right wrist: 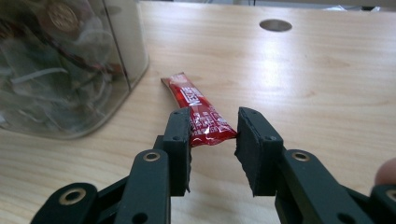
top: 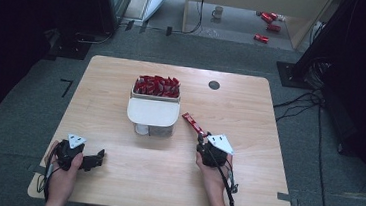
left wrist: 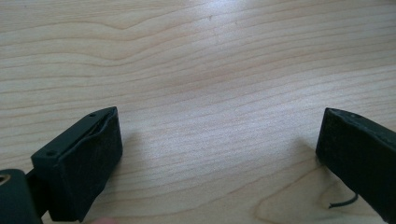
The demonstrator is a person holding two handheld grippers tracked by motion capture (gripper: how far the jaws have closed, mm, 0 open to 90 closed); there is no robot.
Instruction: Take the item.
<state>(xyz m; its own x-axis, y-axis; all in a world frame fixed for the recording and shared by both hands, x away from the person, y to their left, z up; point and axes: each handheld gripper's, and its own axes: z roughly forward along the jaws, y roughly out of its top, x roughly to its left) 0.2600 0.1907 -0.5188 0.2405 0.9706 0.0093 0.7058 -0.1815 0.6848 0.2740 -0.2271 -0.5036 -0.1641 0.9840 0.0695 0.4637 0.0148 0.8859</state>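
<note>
Tabletop (top: 123,77) scene: the right gripper (right wrist: 214,135) has its jaws clamped on the near end of a red sachet (right wrist: 198,109) lying flat beside the clear container (right wrist: 70,70) – likely for lifting – while the left gripper (left wrist: 219,154), jaws apart, rests idle.

1. My left gripper (top: 97,158) lies low in my left hand (top: 65,165), out in front of my forearm, its jaws pointing off to my right and spread wide apart.
2. My right gripper (right wrist: 214,128) sits in my right hand (top: 213,172), pointing forward and down, away from me.
3. Its jaws are drawn in, with a narrow gap between the pads.
</note>
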